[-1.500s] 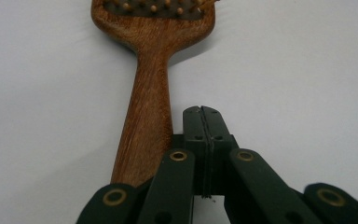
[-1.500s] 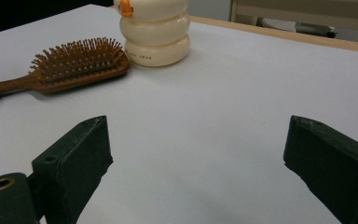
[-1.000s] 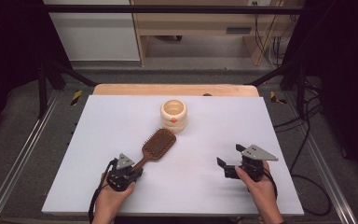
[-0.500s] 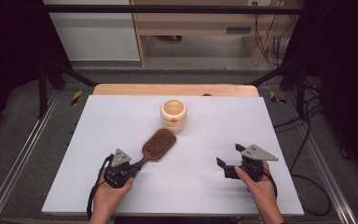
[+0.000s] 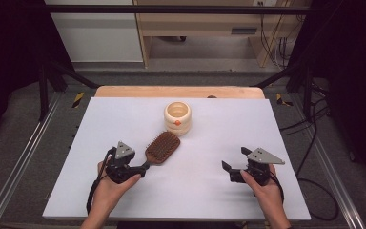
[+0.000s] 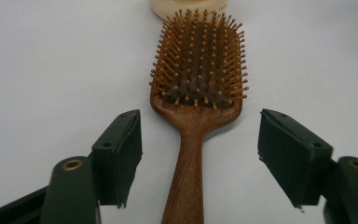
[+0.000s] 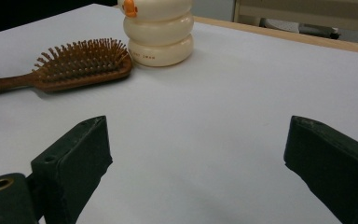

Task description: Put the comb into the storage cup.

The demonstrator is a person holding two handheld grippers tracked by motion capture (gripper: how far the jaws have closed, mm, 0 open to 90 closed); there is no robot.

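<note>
1. The left gripper [image 5: 142, 168] is standing with its jaws apart, having just been opening; the handle of the wooden hairbrush [image 6: 196, 93] is lying between them, and neither pad is pressing on it.
2. The hairbrush is resting bristles-up on the white table [image 5: 219, 200], its head pointing away from the left gripper.
3. Just beyond the brush head, a cream ringed cup [image 5: 177, 117] with an orange mark is standing upright.
4. The right gripper [image 5: 233, 164] is sitting well apart from the brush, jaws spread wide with nothing between them.
5. From the right gripper, the brush and cup are lying ahead and to the left.
</note>
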